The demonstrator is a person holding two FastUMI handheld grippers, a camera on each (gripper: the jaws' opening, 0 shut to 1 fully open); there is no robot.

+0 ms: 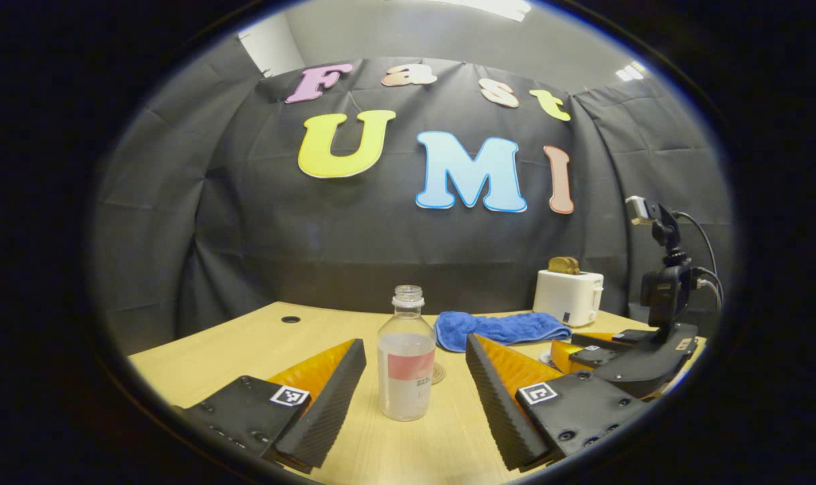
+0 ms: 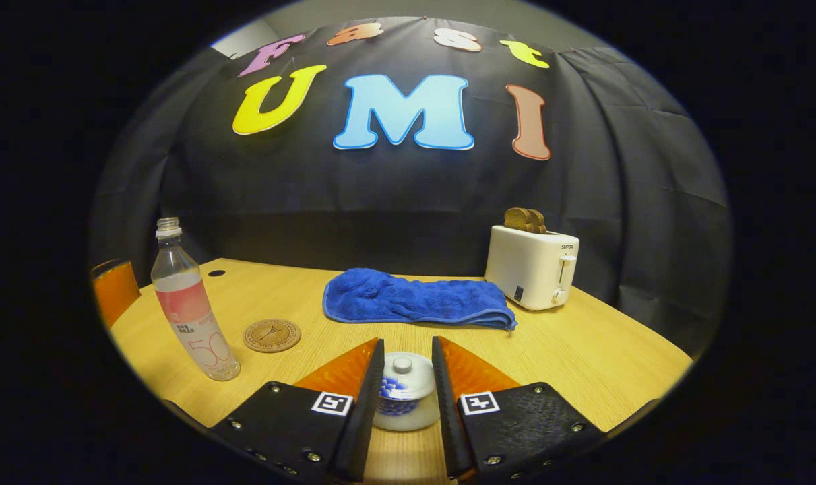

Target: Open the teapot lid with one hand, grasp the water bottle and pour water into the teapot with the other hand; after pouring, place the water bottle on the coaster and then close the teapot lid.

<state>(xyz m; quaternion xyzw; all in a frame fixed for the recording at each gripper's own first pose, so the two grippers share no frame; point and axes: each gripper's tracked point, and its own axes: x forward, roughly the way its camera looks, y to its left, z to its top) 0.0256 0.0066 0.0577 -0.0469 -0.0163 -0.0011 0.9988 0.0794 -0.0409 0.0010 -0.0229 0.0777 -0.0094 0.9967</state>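
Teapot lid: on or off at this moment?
On. In the right gripper view the lid sits on the teapot, knob up, between the right gripper fingers, which flank it with gaps.

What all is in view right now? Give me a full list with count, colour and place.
water bottle: 1, clear with pink label, uncapped, upright at table's left, between the left hand-held gripper's fingers without touching
coaster: 1, brown, round, beside the bottle
teapot: 1, white with blue pattern, lid on, near edge
towel: 1, blue, folded, mid-table
toaster: 1, white, toast in slots, back right
table: 1, light wood
left hand-held gripper: 1, open around the bottle
right hand-held gripper: 1, fingers flanking the teapot lid, contact unclear
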